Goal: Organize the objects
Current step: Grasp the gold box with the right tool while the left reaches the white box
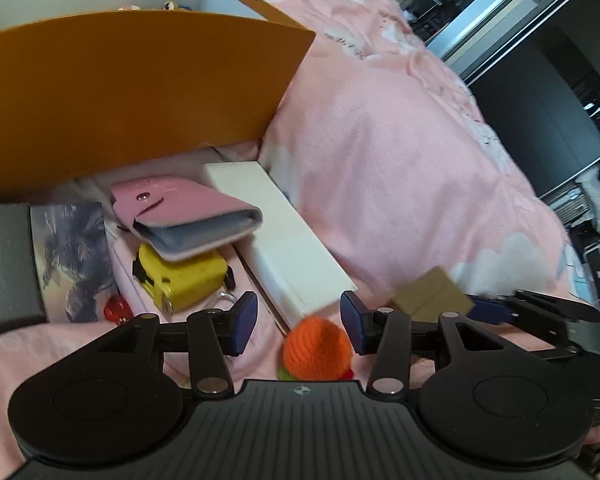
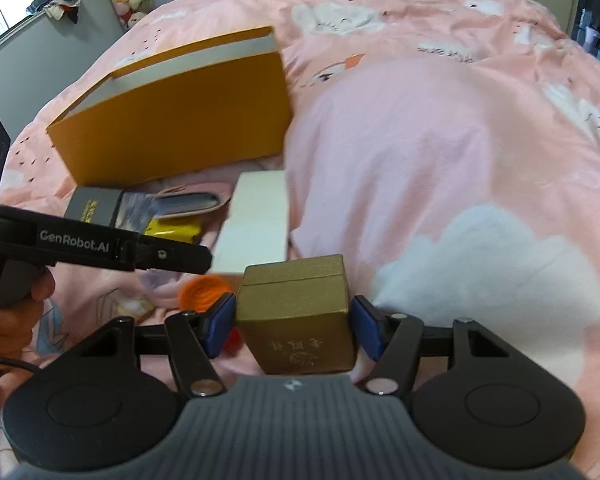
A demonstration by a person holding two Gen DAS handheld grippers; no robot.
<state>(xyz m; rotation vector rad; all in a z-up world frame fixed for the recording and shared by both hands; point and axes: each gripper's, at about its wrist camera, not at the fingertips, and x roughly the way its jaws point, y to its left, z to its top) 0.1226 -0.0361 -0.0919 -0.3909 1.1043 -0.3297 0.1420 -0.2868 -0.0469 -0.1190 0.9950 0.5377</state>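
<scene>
A gold box with embossed characters sits between the blue pads of my right gripper, which is shut on its two sides. In the left wrist view the same gold box shows at the right, tilted, with the right gripper's fingers beside it. An orange yarn ball lies on the pink bedcover between the pads of my left gripper. That gripper is open; the ball sits near its right pad and well apart from the left one.
An open orange cardboard box stands behind. In front of it lie a long white box, a pink wallet, a yellow tape measure, a black box, a picture card and a small red thing.
</scene>
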